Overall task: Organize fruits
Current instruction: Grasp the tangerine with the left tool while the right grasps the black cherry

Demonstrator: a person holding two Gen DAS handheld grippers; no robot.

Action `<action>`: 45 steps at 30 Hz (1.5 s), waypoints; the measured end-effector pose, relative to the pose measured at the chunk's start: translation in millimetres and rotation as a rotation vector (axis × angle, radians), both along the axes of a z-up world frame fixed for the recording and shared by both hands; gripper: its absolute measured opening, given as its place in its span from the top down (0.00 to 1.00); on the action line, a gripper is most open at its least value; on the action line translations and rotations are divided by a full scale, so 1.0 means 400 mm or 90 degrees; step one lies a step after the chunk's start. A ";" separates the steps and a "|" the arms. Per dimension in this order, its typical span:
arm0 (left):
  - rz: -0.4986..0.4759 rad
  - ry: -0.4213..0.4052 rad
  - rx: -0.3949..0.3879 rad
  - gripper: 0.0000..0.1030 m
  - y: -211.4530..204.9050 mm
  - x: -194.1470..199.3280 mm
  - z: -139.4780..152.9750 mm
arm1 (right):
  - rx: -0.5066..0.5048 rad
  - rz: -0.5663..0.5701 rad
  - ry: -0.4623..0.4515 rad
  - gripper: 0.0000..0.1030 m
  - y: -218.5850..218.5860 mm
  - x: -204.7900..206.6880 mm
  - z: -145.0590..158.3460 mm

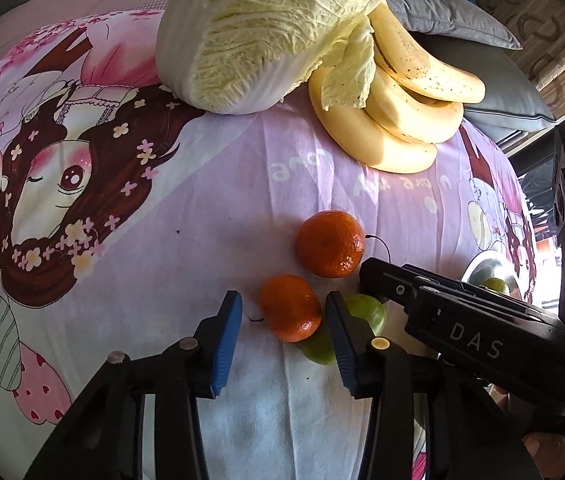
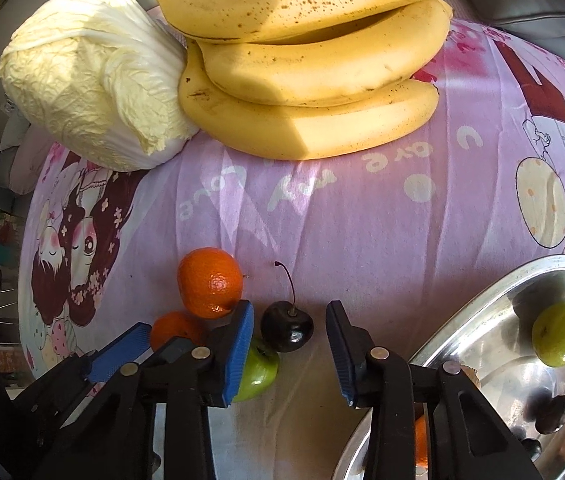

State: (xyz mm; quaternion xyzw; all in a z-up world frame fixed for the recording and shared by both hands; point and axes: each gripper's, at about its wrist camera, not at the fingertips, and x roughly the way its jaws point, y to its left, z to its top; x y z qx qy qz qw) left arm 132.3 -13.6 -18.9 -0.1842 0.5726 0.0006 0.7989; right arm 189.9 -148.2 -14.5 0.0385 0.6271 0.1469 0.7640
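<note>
- The left gripper (image 1: pixel 284 320) is bracketing, unclenched, the nearer small round orange mandarin (image 1: pixel 290 307), sitting at five o'clock on the lilac cartoon-print cloth (image 1: pixel 222 184).
- The right gripper (image 2: pixel 289 342) is straddling, pads apart, the dark glossy cherry (image 2: pixel 286 331); the shiny metal bowl (image 2: pixel 482 344) is waiting at its three o'clock.

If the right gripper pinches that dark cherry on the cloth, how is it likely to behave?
The cherry looks round and glossy, so it may slip or roll from the pads. Its thin stem offers no useful hold. It touches the green fruit, which could get nudged.
</note>
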 end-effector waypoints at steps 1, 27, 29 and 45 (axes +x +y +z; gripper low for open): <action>-0.001 0.002 0.000 0.57 -0.004 0.002 -0.002 | -0.002 0.000 0.000 0.62 -0.001 0.001 -0.001; 0.013 -0.001 -0.012 0.67 0.014 -0.008 0.001 | 0.015 -0.019 -0.024 0.71 -0.018 -0.015 0.015; 0.018 -0.003 -0.011 0.67 0.022 -0.012 0.006 | 0.019 -0.022 -0.033 0.71 -0.025 -0.020 0.024; 0.032 -0.035 -0.009 0.67 0.052 -0.049 0.062 | 0.056 -0.039 -0.120 0.71 -0.056 -0.118 0.097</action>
